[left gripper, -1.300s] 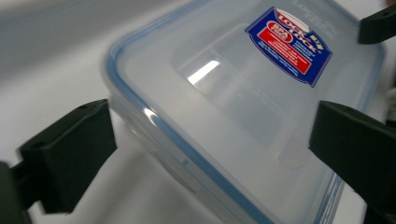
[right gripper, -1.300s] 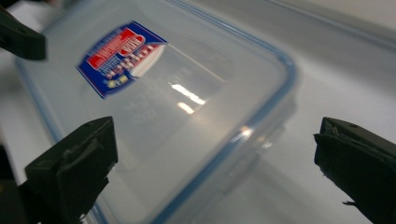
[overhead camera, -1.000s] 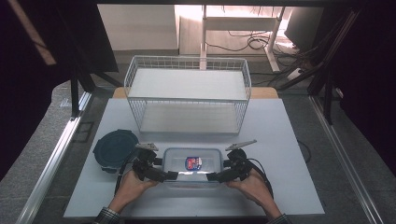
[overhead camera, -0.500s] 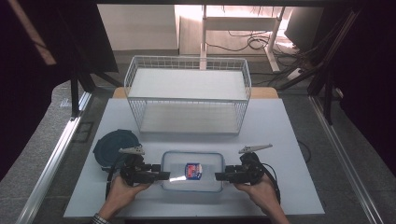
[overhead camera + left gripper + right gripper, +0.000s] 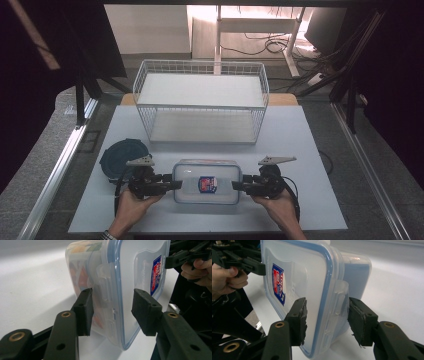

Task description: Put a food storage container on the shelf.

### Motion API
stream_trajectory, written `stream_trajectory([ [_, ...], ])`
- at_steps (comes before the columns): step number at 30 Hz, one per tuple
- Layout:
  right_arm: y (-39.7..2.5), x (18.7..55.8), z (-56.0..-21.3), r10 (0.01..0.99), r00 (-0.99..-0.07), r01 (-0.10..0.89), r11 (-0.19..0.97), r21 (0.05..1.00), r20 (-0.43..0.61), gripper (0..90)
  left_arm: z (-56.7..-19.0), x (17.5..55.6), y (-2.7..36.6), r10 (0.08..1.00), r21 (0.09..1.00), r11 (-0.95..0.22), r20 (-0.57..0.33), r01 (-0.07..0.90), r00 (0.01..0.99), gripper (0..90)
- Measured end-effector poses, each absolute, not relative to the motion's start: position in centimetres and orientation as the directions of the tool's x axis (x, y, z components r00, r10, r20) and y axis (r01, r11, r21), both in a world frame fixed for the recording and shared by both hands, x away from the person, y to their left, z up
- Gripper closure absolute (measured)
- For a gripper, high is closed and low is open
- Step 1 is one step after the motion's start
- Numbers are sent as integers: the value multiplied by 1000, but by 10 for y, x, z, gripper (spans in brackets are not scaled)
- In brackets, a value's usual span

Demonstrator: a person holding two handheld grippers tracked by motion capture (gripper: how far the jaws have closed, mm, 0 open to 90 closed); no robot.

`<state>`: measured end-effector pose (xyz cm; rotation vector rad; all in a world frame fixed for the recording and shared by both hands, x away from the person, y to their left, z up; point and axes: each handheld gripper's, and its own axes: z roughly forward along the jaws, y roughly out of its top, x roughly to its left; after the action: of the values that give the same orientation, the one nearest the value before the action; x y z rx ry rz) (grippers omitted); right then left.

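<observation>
Though its writing is unreadable, the container [image 5: 207, 181] bears a label [image 5: 207, 183]

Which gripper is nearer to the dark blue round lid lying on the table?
Left. The left gripper sits just right of the dark blue lid, at the container's left end; the right gripper is beyond the container's far end.
</observation>
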<state>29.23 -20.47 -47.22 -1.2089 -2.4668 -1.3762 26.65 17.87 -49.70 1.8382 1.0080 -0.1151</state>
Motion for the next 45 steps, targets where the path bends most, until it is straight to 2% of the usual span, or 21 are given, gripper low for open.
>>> stream_trajectory([
  [14,-204,306,-441,594,-715,604,259,754,369,502,-464,281,183,584,758,-128,-464,640,666,534],
  [45,-186,386,-332,578,-754,482,167,860,311,508,-351,357,204,609,853,-80,-368,516,703,533],
])
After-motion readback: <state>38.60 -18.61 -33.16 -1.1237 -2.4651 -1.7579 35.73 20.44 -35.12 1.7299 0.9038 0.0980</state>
